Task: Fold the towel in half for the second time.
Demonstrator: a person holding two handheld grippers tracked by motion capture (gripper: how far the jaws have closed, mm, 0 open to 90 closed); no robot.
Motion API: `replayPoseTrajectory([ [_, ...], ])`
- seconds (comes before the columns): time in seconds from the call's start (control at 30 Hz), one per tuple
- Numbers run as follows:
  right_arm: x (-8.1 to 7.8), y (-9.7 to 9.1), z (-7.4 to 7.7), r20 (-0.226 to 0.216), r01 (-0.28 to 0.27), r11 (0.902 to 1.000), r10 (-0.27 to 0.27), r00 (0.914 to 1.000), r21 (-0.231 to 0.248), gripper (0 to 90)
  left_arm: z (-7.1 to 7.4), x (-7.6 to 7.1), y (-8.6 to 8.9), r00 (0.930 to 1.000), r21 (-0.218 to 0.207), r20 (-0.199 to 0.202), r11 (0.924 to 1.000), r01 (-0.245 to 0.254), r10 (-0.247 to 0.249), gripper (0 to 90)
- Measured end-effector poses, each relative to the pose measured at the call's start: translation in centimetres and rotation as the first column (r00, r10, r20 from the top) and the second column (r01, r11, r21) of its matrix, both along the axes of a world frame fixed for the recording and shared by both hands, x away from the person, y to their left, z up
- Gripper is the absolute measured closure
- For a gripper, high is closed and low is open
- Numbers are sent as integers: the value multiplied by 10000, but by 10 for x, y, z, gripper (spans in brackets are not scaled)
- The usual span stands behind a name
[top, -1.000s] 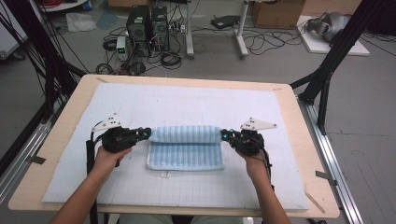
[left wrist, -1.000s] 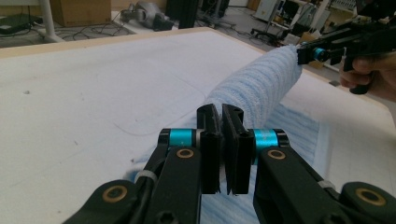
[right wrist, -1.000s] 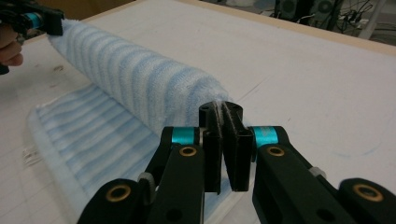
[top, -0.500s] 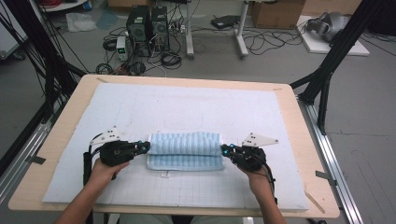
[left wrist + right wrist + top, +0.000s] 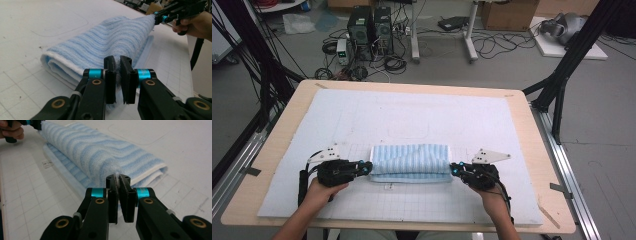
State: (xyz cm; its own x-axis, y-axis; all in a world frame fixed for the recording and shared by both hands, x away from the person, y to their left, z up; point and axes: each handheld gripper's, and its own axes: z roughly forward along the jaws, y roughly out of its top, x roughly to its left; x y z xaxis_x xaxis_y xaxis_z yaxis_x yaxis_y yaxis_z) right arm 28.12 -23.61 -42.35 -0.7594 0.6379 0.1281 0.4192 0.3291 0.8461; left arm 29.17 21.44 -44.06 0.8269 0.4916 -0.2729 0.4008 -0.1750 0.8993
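Lying folded at lower centre, the blue-striped towel (image 5: 411,163) had each end pinched by a hand-held gripper: left hand-held gripper (image 5: 365,167), jaws just easing apart, and right hand-held gripper (image 5: 454,169).

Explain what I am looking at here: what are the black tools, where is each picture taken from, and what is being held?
A person sits at a table covered with a white gridded mat. Each hand holds a black hand-operated tool with two jaws: the left gripper and the right gripper. The high view looks down from above the person's side. The other two pictures come from small cameras riding on each gripper, looking along its own jaws. On the mat lies a folded towel with light blue and white stripes. Each gripper pinches one end of its upper fold; the left gripper's jaws have just been opening slightly, with cloth between them.
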Motion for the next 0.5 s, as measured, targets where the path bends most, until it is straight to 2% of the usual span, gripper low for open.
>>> replayPoseTrajectory([
  [0.03,0,0,0,-45,-12,10000,12,10000,-12,822,0,0,0,9999,-55,-85,9999,-98,98,744],
  [0.1,1,-2,0,-97,-28,10000,29,9999,25,726,3,4,1,9982,-128,-258,9985,-539,535,543],
  [0.13,2,-4,1,-137,69,9998,-66,9999,199,672,5,6,2,9975,-182,-215,9976,-675,671,499],
  [0.2,4,-6,4,-209,382,9976,-370,9991,582,614,10,10,3,9944,-383,-16,9937,-1058,1058,483],
  [0.23,5,-7,6,-99,512,9960,-506,9987,737,573,13,12,3,9930,-450,49,9920,-1177,1180,475],
  [0.3,8,-4,8,-19,664,9948,-664,9978,770,557,16,16,0,9912,-560,190,9899,-1301,1313,475],
  [0.4,15,8,9,32,754,9956,-757,9971,557,516,17,24,-11,9893,-421,276,9889,-1422,1434,475],
  [0.5,23,24,6,116,767,9969,-769,9970,203,480,12,29,-26,9888,380,215,9882,-1486,1479,483],
])
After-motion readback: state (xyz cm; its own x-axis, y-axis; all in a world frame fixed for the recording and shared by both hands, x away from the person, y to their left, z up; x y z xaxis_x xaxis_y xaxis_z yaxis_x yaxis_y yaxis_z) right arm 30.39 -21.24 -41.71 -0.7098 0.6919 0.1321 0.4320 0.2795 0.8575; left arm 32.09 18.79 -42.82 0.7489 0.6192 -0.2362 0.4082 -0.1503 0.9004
